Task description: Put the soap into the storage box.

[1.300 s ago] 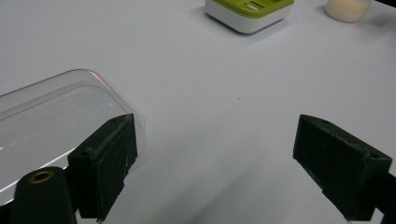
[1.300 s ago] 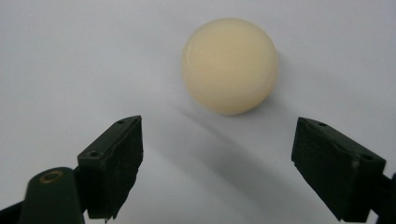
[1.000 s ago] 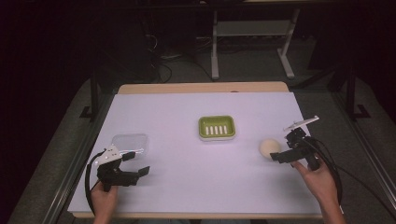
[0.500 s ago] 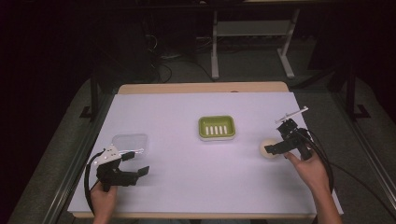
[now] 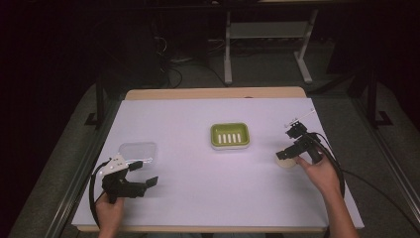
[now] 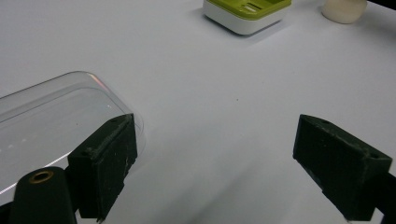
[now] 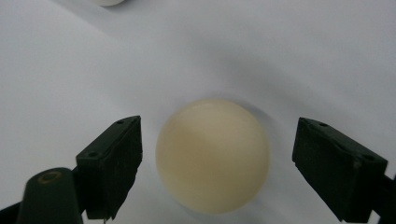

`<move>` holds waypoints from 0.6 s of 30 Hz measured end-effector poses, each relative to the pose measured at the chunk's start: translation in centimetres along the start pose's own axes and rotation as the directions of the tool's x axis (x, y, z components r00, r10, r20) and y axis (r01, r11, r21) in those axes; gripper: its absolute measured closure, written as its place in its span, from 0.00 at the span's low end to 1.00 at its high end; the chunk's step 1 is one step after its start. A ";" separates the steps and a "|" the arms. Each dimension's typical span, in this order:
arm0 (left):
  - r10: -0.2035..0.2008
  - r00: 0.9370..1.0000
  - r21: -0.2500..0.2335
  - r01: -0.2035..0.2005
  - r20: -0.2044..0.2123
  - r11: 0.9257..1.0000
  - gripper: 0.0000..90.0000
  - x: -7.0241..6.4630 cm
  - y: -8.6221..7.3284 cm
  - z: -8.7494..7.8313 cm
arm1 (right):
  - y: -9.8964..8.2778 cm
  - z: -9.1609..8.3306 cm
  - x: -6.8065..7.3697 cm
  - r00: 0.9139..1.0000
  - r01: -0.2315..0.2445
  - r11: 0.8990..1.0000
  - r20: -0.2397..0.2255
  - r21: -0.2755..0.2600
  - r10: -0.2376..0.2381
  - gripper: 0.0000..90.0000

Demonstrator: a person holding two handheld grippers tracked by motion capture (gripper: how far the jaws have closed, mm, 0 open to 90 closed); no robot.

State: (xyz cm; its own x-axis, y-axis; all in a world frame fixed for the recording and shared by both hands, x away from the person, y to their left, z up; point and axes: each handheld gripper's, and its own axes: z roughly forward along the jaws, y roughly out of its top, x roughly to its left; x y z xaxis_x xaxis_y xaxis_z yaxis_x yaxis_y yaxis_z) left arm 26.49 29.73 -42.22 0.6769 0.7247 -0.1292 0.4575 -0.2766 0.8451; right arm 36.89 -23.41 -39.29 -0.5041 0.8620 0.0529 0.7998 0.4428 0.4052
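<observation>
Over on the right side of the table (image 5: 198, 198), the right gripper (image 7: 217, 158) hangs above the soap (image 7: 212, 154), a round cream bar lying flat on the white surface. Jaws wide apart, one on each side of the soap, clear gaps both ways, nothing touching. From the high view the soap (image 5: 285, 161) sits just right of the green dish (image 5: 229, 135), near but apart. On the near left, the left gripper (image 6: 215, 163) sits low over the table, jaws spread wide with only bare surface between them. A clear lid (image 6: 56, 116) lies just beside its left jaw; contact can't be told. Far ahead of it, dish and soap stand side by side.
</observation>
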 end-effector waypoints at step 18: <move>0.004 1.000 0.003 -0.004 0.003 1.000 0.14 0.0 0.0 0.0 | -0.1 1.9 -0.4 1.000 -0.026 0.998 -0.011 0.061 0.027 0.17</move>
State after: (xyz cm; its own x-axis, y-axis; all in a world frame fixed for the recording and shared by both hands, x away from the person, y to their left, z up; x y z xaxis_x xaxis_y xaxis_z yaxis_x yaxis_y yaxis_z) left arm 26.47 29.74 -42.20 0.6806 0.7216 -0.1270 0.4563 -0.2818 0.8440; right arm 37.66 -23.30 -41.08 -0.4860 0.8708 0.0736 0.8309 0.4344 0.3476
